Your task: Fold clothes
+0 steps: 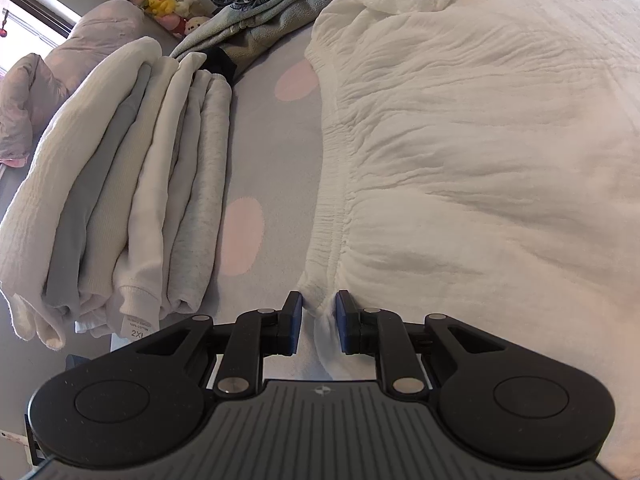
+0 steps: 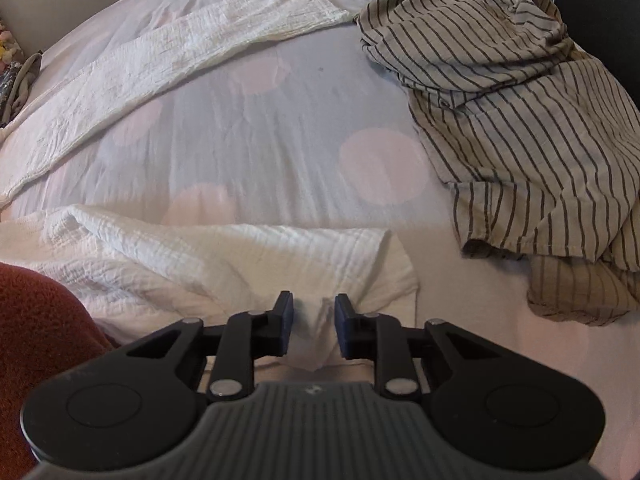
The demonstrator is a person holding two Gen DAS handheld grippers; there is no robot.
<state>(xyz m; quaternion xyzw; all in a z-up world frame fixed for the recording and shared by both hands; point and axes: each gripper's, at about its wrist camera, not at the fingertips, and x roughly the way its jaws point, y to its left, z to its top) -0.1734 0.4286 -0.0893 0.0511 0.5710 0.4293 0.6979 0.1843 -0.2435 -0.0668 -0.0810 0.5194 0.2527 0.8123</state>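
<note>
A white crinkled garment [image 1: 460,120] lies spread on the bed, its elastic waistband [image 1: 332,216] running toward my left gripper [image 1: 319,304]. The left gripper is shut on the waistband's near corner, cloth bunched between the pads. In the right wrist view the same white garment [image 2: 224,256] lies across the near bed, one long leg [image 2: 160,64] stretching to the far left. My right gripper [image 2: 314,308] is shut on a pinched fold at the end of the near leg.
A stack of folded white and grey clothes [image 1: 120,200] lies left of the left gripper. Grey and floral clothes [image 1: 260,12] are heaped behind it. A striped beige shirt [image 2: 520,120] lies crumpled at the right. The bedsheet [image 2: 280,140] is lilac with pink dots.
</note>
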